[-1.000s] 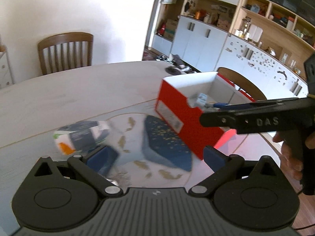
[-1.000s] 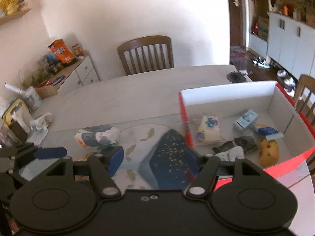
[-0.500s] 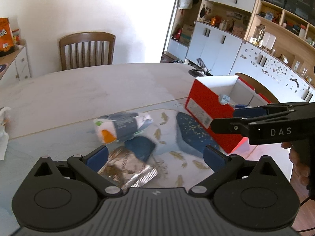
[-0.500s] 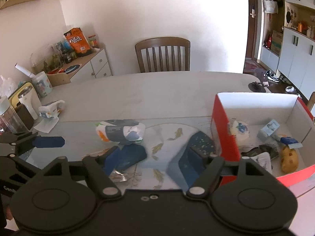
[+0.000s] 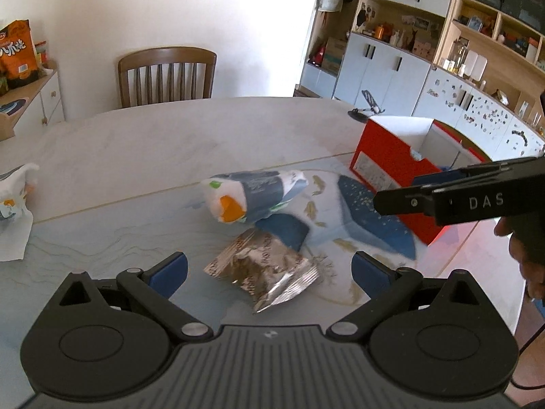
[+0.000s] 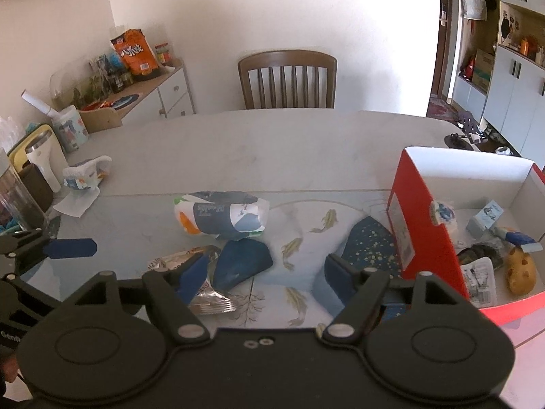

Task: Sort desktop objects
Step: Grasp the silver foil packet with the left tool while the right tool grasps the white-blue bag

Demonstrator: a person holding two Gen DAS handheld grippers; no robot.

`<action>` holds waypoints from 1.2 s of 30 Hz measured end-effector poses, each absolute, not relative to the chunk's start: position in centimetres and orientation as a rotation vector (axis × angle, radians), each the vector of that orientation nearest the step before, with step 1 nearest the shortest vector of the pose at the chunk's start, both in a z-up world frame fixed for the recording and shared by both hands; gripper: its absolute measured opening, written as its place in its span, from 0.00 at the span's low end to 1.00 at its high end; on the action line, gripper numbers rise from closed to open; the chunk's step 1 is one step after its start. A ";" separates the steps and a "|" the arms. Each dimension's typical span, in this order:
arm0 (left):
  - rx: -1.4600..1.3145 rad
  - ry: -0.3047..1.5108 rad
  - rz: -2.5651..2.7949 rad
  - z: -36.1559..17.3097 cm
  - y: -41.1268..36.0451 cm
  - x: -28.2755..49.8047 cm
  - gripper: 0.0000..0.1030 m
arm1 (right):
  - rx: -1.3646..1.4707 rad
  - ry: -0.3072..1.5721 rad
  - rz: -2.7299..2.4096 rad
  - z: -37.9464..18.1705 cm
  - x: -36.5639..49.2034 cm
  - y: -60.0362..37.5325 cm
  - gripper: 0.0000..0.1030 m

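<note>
Probably a home dining room: table, wooden chair, cluttered shelves.

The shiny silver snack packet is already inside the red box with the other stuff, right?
Not quite. The shiny silver snack packet is not in the red box; it lies on the table, between the open fingers of the left claw. The left wrist view shows it best. Other stuff is indeed inside the box.
</note>
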State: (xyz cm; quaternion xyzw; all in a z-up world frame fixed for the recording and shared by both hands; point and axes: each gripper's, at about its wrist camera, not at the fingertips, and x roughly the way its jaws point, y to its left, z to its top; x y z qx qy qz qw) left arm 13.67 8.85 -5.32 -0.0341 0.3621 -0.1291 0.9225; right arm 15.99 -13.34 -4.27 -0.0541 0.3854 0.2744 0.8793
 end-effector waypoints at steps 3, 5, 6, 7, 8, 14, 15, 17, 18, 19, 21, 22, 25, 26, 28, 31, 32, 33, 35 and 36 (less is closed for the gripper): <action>-0.028 0.742 -0.291 -6.3 8.7 13.9 1.00 | -0.117 0.817 0.575 -4.8 16.3 -12.5 0.74; -0.002 0.741 -0.312 -7.0 8.5 14.2 1.00 | -0.131 0.818 0.583 -4.9 16.6 -11.8 0.74; 0.010 0.742 -0.319 -7.3 8.4 14.3 1.00 | -0.140 0.815 0.588 -5.0 16.7 -11.4 0.74; 0.020 0.740 -0.326 -7.6 8.4 14.5 1.00 | -0.149 0.814 0.590 -5.1 16.9 -11.0 0.74; 0.032 0.736 -0.336 -7.8 8.4 14.6 1.00 | -0.155 0.813 0.590 -5.1 17.0 -10.7 0.74; 0.073 0.731 -0.381 -9.0 8.3 15.8 1.00 | -0.194 0.813 0.606 -5.5 18.4 -8.9 0.74; 0.081 0.731 -0.388 -9.2 8.3 16.0 1.00 | -0.201 0.814 0.608 -5.6 18.7 -8.7 0.74; 0.094 0.731 -0.407 -9.6 8.1 16.3 1.00 | -0.217 0.817 0.617 -5.8 19.0 -8.1 0.74; 0.099 0.730 -0.418 -9.7 8.1 16.5 1.00 | -0.228 0.818 0.625 -6.0 19.2 -7.8 0.74; 0.108 0.729 -0.424 -9.8 8.1 16.7 1.00 | -0.241 0.819 0.632 -6.1 19.3 -7.5 0.74; 0.123 0.729 -0.434 -10.2 7.9 17.1 1.00 | -0.273 0.833 0.656 -6.4 19.6 -6.7 0.74; 0.125 0.732 -0.439 -10.3 7.9 17.3 1.00 | -0.285 0.841 0.670 -6.5 19.9 -6.3 0.74; 0.132 0.742 -0.454 -11.0 7.8 18.0 1.00 | -0.305 0.862 0.690 -7.0 20.6 -5.6 0.74; 0.134 0.747 -0.456 -11.2 7.7 18.2 1.00 | -0.311 0.862 0.688 -7.1 20.8 -5.4 0.74; 0.133 0.758 -0.460 -11.7 7.7 18.6 1.00 | -0.325 0.852 0.691 -7.1 21.1 -5.0 0.74; 0.128 0.768 -0.471 -12.1 7.6 19.1 1.00 | -0.347 0.832 0.703 -6.7 21.5 -4.5 0.74; 0.129 0.771 -0.472 -12.2 7.6 19.2 1.00 | -0.353 0.825 0.715 -6.5 21.7 -4.3 0.74; 0.127 0.774 -0.475 -12.4 7.6 19.4 1.00 | -0.359 0.820 0.725 -6.4 21.8 -4.1 0.74; 0.123 0.779 -0.474 -12.6 7.6 19.6 1.00 | -0.377 0.817 0.752 -6.3 22.1 -3.5 0.74; 0.121 0.780 -0.475 -12.7 7.6 19.7 1.00 | -0.388 0.816 0.765 -6.5 22.2 -3.1 0.74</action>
